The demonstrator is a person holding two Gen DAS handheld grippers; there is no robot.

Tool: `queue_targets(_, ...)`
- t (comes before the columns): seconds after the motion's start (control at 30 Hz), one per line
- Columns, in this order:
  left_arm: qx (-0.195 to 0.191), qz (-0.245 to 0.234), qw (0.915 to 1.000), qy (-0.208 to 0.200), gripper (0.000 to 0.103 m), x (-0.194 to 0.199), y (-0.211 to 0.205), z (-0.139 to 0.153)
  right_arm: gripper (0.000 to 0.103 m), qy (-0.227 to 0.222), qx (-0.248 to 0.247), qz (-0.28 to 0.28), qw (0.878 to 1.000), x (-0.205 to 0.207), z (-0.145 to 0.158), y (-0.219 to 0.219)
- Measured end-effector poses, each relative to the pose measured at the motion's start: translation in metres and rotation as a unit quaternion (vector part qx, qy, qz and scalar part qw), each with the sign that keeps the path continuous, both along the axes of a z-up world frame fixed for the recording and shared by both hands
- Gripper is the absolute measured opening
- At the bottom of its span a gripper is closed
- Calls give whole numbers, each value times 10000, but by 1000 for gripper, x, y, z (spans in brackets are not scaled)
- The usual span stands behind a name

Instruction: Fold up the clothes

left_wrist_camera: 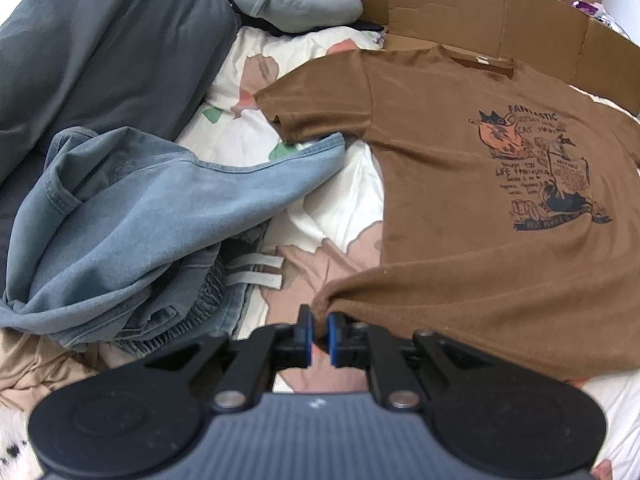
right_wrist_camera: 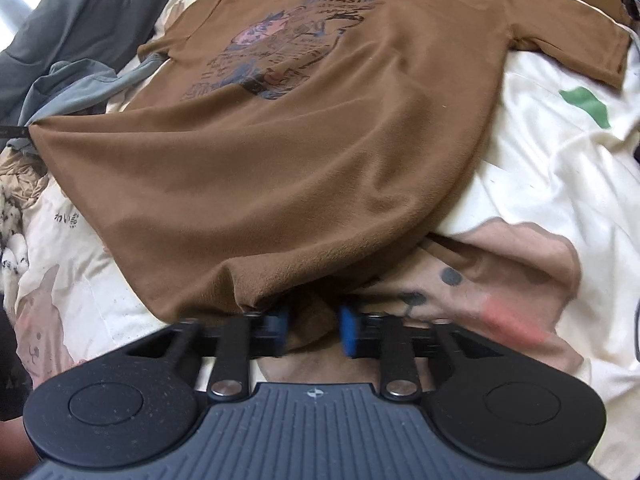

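A brown T-shirt (left_wrist_camera: 460, 200) with a dark cat print lies front up on the bed, collar at the far side. My left gripper (left_wrist_camera: 319, 334) is shut on the near left corner of its hem, and the cloth bunches up between the blue pads. In the right wrist view the same T-shirt (right_wrist_camera: 300, 140) spreads away from me. My right gripper (right_wrist_camera: 314, 330) sits at the near right part of the hem. A dark brown fold fills the narrow gap between its blurred blue pads.
A cream bed sheet (left_wrist_camera: 340, 184) with animal prints lies under everything. Left of the shirt is a heap of blue denim clothes (left_wrist_camera: 140, 208), with a grey duvet (left_wrist_camera: 100, 40) behind it. A grey neck pillow (left_wrist_camera: 292, 0) and flat cardboard (left_wrist_camera: 480, 8) lie at the far side.
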State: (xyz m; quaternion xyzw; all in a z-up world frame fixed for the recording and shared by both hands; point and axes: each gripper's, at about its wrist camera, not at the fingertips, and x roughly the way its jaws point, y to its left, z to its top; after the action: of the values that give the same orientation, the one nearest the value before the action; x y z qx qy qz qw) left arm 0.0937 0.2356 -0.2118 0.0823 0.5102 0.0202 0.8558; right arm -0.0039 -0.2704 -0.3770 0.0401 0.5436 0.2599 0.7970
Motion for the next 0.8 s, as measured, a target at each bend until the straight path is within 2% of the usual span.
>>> queue_targets(0.07,-10,13,10000,8,8,-2,0,0,8,53,82,-9,10000,-2,4,-3)
queue_targets(0.4,-171,21,9998,-71,8,-16,-3,12,6,295,406,-342,9982,-28,41,-33)
queue_targets(0.63,-371,-22,9993,-99,8,-37,-8,23,5,592,440,-407,9964,-53,68,-62)
queue_targets(0.8,-532,-24,9985,-143,8,-52,-14,35,4,575,648,-729,9936,-62,95,-83)
